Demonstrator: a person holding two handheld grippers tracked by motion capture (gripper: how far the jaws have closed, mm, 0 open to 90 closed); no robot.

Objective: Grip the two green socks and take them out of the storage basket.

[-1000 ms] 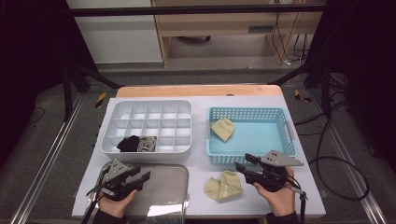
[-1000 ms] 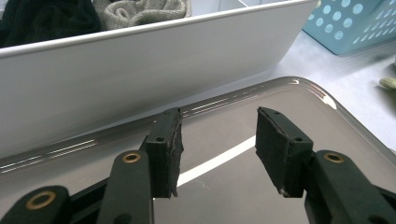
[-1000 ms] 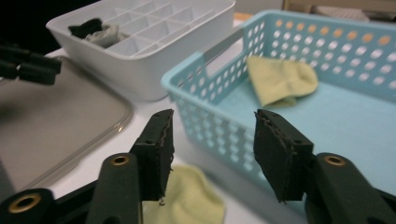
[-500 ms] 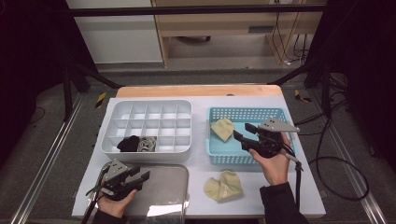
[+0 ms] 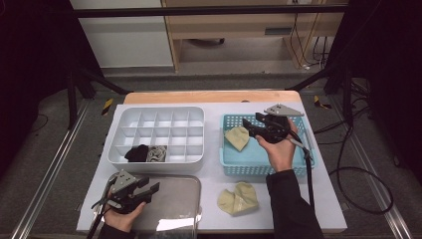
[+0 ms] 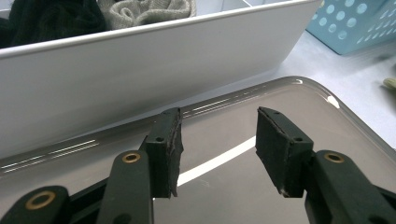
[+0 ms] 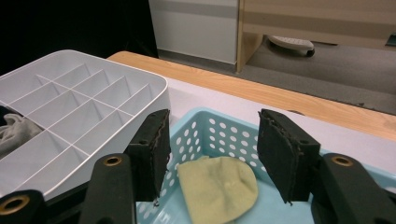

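Note:
A pale yellow sock (image 5: 238,137) (image 7: 217,189) lies in the left part of the blue perforated basket (image 5: 259,167) (image 7: 219,126). My right gripper (image 5: 253,128) (image 7: 212,149) hovers over the basket, open and empty, with its jaws pointing left just above that sock. A second folded yellow sock (image 5: 239,198) rests on the table in front of the basket. My left gripper (image 5: 149,189) (image 6: 217,140) stands open and empty low over the shiny metal tray (image 5: 174,199) (image 6: 303,107) at the front left.
A white divided organizer (image 5: 157,130) (image 6: 140,70) (image 7: 70,93) sits left of the basket. A black sock (image 5: 136,153) (image 6: 51,18) and a grey sock (image 5: 157,154) (image 6: 149,9) fill two of its front compartments. The table's wooden far edge (image 5: 209,96) borders the floor.
My right gripper has risen from the front of the table beside the loose yellow sock and moved away from me to above the blue basket. The left gripper has stayed put.

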